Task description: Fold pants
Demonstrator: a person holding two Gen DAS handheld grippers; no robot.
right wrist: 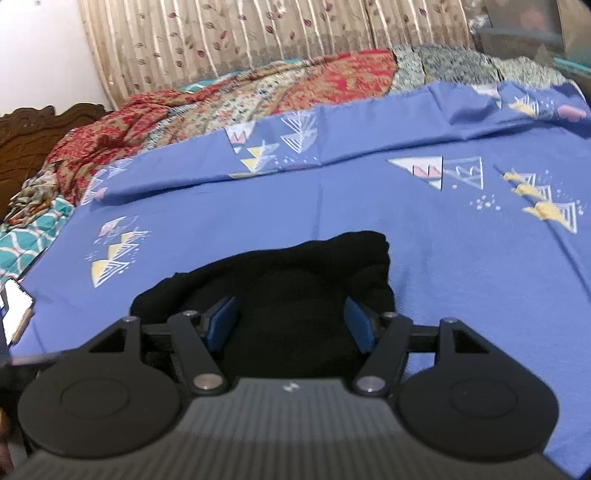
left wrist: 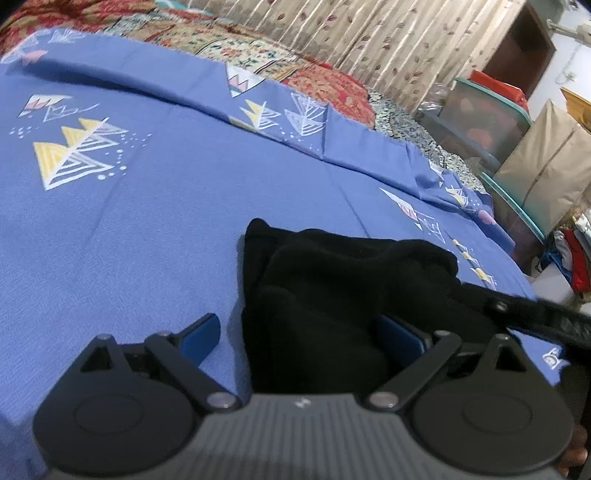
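Observation:
The black pants (left wrist: 332,291) lie bunched in a folded heap on the blue bed sheet (left wrist: 129,229). My left gripper (left wrist: 303,332) is open, its blue pads (left wrist: 201,338) wide apart, the left one over the sheet and the right one against the heap. In the right wrist view the pants (right wrist: 314,273) lie just ahead on the blue sheet (right wrist: 461,277). My right gripper (right wrist: 291,321) is open with both blue pads (right wrist: 223,323) spread over the near part of the heap. The right gripper's arm also shows at the right of the left wrist view (left wrist: 535,314).
A red and floral quilt (right wrist: 258,88) lies along the far side of the bed before a beige leaf-print curtain (right wrist: 258,33). A carved wooden headboard (right wrist: 22,133) stands at far left. Storage boxes and covered stacks (left wrist: 517,147) stand beyond the bed's right edge.

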